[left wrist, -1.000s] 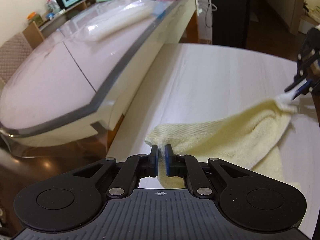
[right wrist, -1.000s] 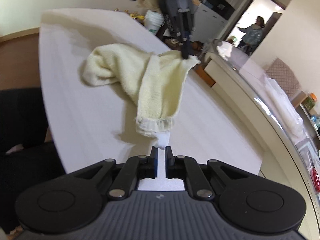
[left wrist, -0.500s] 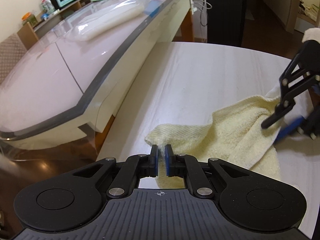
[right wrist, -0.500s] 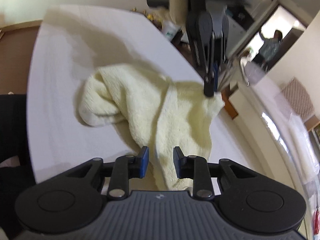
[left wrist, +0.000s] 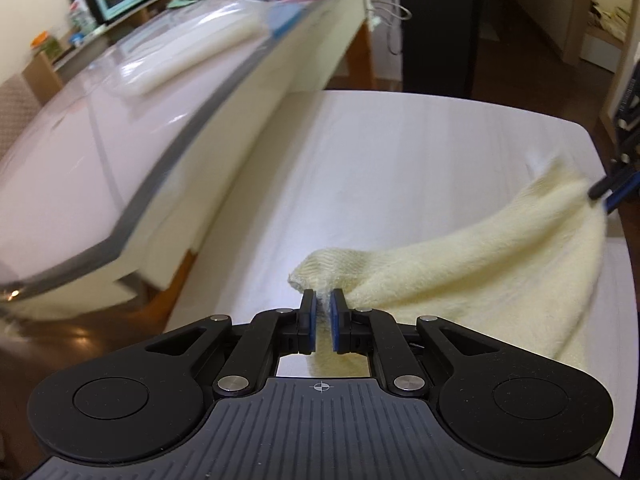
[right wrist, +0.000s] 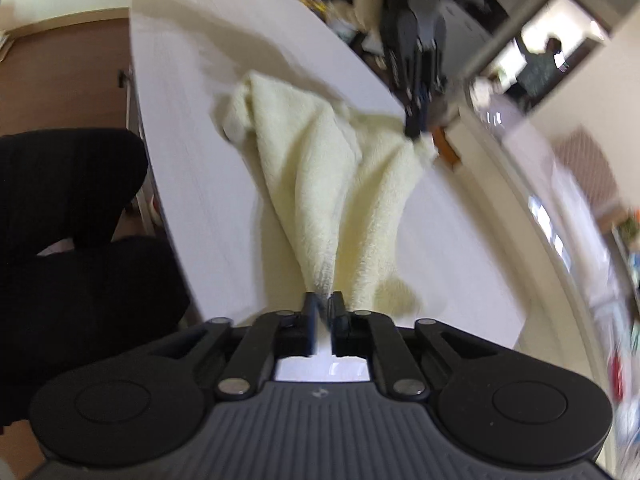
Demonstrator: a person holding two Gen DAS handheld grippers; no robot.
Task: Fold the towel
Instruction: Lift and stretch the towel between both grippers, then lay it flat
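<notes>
While the left gripper (left wrist: 322, 305) pinches one corner of the pale yellow towel (left wrist: 472, 256), the right gripper (right wrist: 323, 305) clamps the opposite end, the cloth's long axis stretched between them, sagging onto the white table (left wrist: 400, 152) ahead of both.

Soft daylight, motion blur, fisheye-warped edges

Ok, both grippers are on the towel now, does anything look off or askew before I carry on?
Nothing damaged or spilled. The towel is bunched and twisted rather than spread flat: the left gripper and right gripper each pinch a gathered end, and loose folds trail on the white table.
</notes>
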